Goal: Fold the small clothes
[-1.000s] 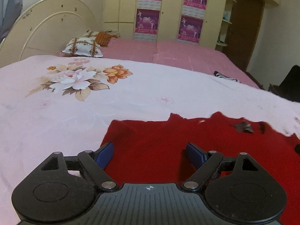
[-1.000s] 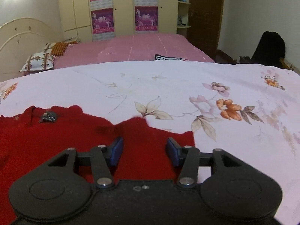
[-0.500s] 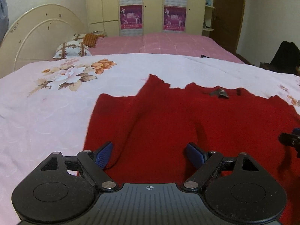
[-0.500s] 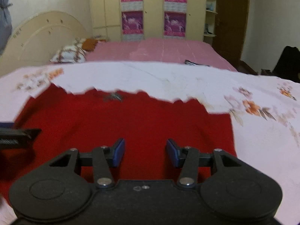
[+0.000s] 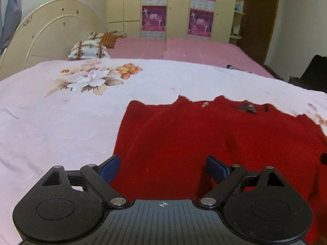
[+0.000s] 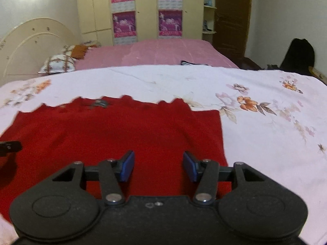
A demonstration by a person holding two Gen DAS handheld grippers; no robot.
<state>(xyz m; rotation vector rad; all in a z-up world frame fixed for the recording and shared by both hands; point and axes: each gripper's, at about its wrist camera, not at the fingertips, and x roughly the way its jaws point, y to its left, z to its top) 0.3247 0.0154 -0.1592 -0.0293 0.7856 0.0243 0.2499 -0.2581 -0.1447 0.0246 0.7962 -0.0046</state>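
A red knitted garment [image 5: 204, 134] lies spread flat on the floral bed sheet [image 5: 61, 122], a small dark ornament [image 5: 248, 108] near its far edge. My left gripper [image 5: 162, 167] hovers over the garment's near left part. Its jaws are opening, with only cloth below them and nothing pinched. In the right wrist view the same garment [image 6: 114, 130] fills the lower left. My right gripper [image 6: 158, 165] hangs above its near right part, jaws opening, blue pads [image 6: 127, 165] apart and free of the cloth. A tip of the left gripper [image 6: 9, 147] shows at that view's left edge.
Beyond the sheet lies a pink bed cover [image 5: 194, 49] with a patterned pillow [image 5: 87, 50] by the cream headboard [image 5: 51, 34]. A dark striped cloth [image 6: 192, 62] rests on the pink cover. A black bag [image 6: 298, 55] stands at the far right, wardrobes with posters [image 6: 169, 22] behind.
Both grippers have drawn back and up from the garment's far edge, so more red cloth shows. The raised crease seen half a second ago has flattened. The left jaws stand slightly wider.
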